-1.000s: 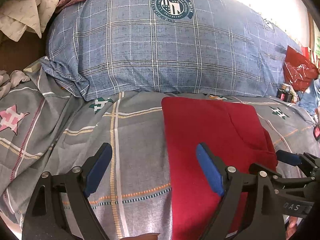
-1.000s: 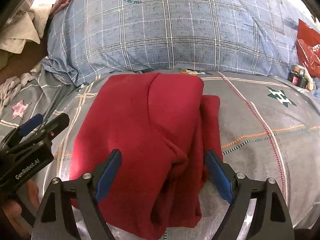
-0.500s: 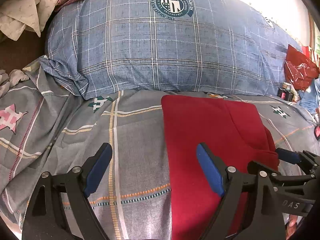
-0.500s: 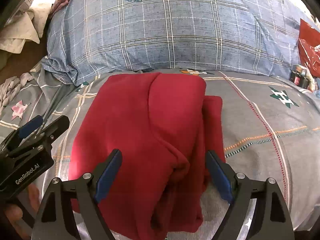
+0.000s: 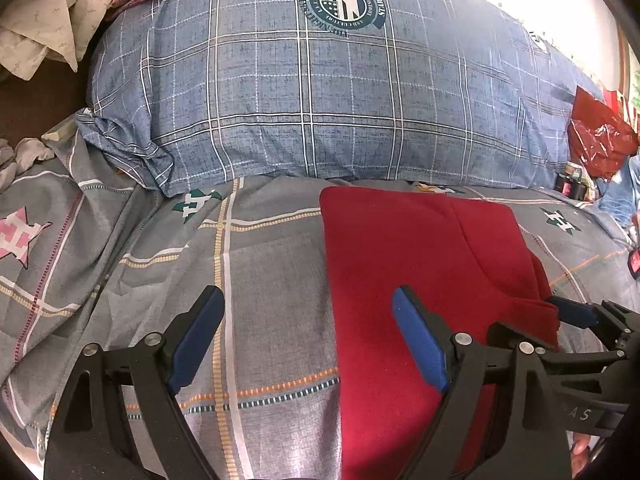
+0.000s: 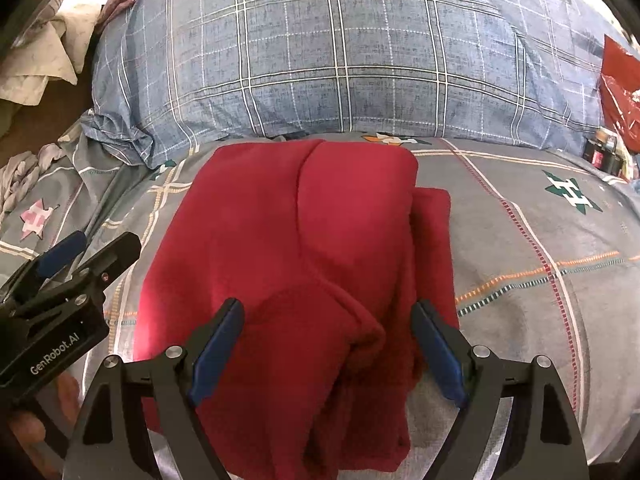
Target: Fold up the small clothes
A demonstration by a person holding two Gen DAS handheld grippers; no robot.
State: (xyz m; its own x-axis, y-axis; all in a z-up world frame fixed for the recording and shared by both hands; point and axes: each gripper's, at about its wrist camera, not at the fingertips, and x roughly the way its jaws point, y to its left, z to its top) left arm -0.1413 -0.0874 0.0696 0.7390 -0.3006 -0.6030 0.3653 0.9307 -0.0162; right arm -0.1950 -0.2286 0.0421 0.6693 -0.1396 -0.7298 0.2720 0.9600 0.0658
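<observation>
Red garment (image 6: 304, 248): folded, lying on the grey plaid sheet (image 6: 540, 240), its far edge just short of the blue pillow (image 6: 340, 48); a narrower layer shows along its right side.
Left gripper (image 5: 308, 332): jaws wide, holding nothing; left finger over bare sheet, right finger over the garment's left part.
Right gripper (image 6: 328, 344): jaws wide, holding nothing, over the garment's near end.
Red bag (image 5: 596, 140): far right, beside the pillow.
</observation>
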